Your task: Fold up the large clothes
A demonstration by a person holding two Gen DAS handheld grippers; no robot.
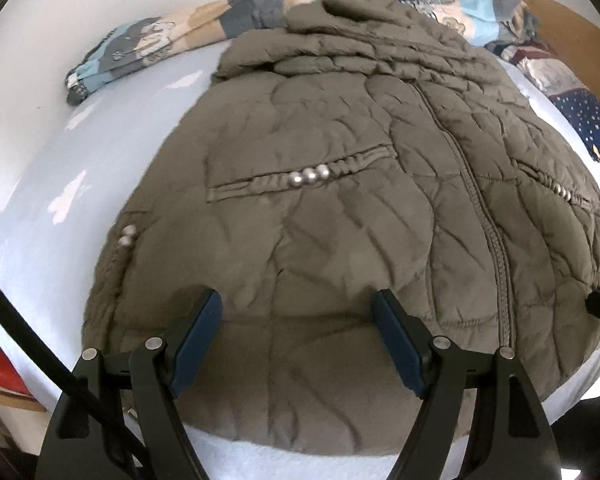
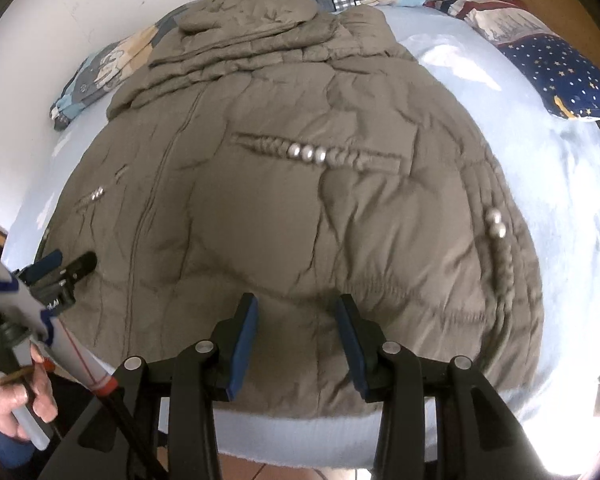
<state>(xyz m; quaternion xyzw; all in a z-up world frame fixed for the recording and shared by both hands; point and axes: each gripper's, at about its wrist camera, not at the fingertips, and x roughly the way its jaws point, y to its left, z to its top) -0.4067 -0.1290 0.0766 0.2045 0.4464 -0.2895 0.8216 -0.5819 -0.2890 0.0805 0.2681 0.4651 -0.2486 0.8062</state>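
While I hover over the jacket (image 1: 320,208) hem | left gripper (image 1: 298,308) jaws apart, empty | right gripper (image 2: 298,312) jaws apart, empty

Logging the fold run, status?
Left gripper open, right gripper open, both empty over the hem. Jacket flat on bed, sleeves folded in. Nothing in the way.

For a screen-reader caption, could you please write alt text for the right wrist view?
A quilted olive-brown jacket lies spread on a pale blue bed. The right hand-held gripper hovers open over its hem, and the left hand-held gripper is at the left edge.
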